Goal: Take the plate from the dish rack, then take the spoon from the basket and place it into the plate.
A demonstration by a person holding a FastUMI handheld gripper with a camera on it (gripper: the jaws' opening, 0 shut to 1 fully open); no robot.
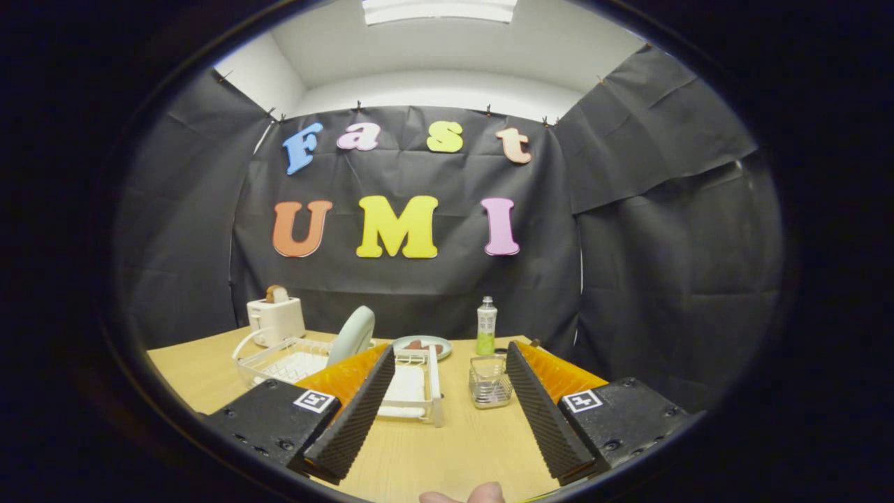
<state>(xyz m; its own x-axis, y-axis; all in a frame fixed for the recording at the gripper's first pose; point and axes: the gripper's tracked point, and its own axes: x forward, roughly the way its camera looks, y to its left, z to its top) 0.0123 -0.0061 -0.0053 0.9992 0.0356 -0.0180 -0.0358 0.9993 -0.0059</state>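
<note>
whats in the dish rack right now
A pale plate stands on edge in the white dish rack. The left finger covers part of the rack. The gripper is open, short of it.

The table (209,377) looks like pale wood or wood-look laminate, smooth and matt, with a faint grain. On it, toward the far left corner, the dish rack (279,363) is white coated wire over a white plastic tray, slightly glossy. The plate (353,334) standing upright in the rack looks like smooth, pale glazed ceramic or plastic. The toaster (276,320) behind the rack has a smooth cream plastic shell. The basket (490,383), just ahead of the spread-apart fingers (356,412) of the gripper (447,409), is thin shiny metal wire. The fingers' inner faces are ribbed, matt, rubber-like. The bottle (486,325) near the far edge is clear glossy plastic. The booth wall (663,244) is matt, creased cloth.
</note>
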